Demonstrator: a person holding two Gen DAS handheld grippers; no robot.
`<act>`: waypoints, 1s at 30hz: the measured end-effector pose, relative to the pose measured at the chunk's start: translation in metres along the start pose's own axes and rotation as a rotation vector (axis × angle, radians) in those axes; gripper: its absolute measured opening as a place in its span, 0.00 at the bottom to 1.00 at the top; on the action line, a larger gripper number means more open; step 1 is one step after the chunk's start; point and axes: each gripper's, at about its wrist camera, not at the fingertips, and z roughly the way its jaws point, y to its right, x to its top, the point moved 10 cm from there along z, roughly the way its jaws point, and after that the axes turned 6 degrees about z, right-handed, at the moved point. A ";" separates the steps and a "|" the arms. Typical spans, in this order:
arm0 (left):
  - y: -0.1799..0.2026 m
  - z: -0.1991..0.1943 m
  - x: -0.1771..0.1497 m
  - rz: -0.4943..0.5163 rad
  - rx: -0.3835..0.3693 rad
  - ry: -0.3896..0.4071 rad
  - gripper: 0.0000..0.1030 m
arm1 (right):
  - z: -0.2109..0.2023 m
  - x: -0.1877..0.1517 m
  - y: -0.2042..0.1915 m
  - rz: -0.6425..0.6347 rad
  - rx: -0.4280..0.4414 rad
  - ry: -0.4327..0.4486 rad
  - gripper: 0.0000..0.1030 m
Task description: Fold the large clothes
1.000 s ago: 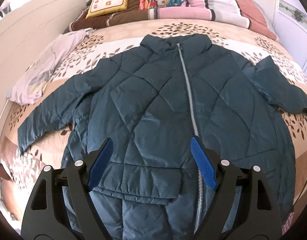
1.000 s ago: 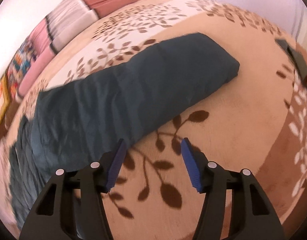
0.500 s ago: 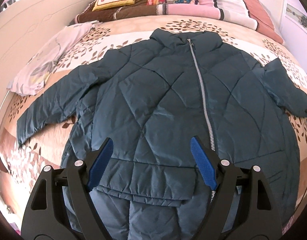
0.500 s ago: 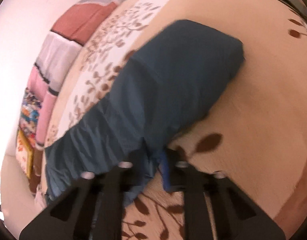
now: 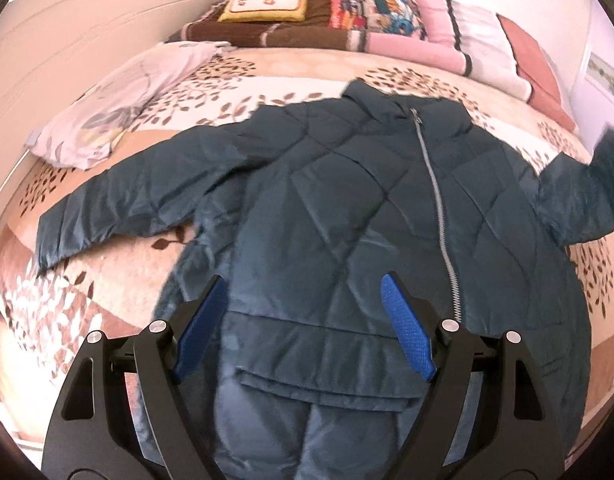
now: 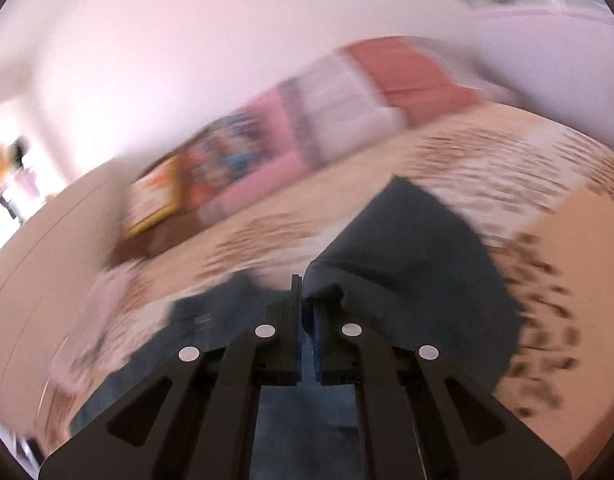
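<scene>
A dark teal quilted jacket (image 5: 347, 220) lies front up on the bed, zipped, collar toward the pillows. Its left sleeve (image 5: 119, 208) lies spread flat. Its right sleeve (image 5: 587, 196) is raised off the bed at the right edge. My left gripper (image 5: 303, 324) is open and empty, hovering above the jacket's hem. In the blurred right wrist view my right gripper (image 6: 305, 292) is shut on the right sleeve (image 6: 419, 264), which hangs from the jaws over the bed.
The bed (image 5: 307, 68) has a beige leaf-print cover. Pillows and cushions (image 5: 371, 16) line the far end. A pale crumpled cloth (image 5: 119, 100) lies at the left. A white wall panel (image 5: 67, 40) runs along the left side.
My right gripper closed on the right sleeve's edge and lifted it, swinging up and leftward. My left gripper stayed open and shifted a little left over the hem.
</scene>
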 end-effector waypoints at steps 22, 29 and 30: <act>-0.056 0.020 0.015 -0.025 -0.006 0.061 0.77 | 0.103 -0.232 -0.159 -0.216 0.212 -0.582 0.60; 0.058 0.015 0.061 0.229 -0.144 0.165 0.77 | 0.055 -0.214 -0.098 -0.205 0.119 -0.495 0.60; 0.077 0.016 0.065 0.282 -0.155 0.175 0.77 | 0.049 -0.211 -0.086 -0.184 0.102 -0.485 0.60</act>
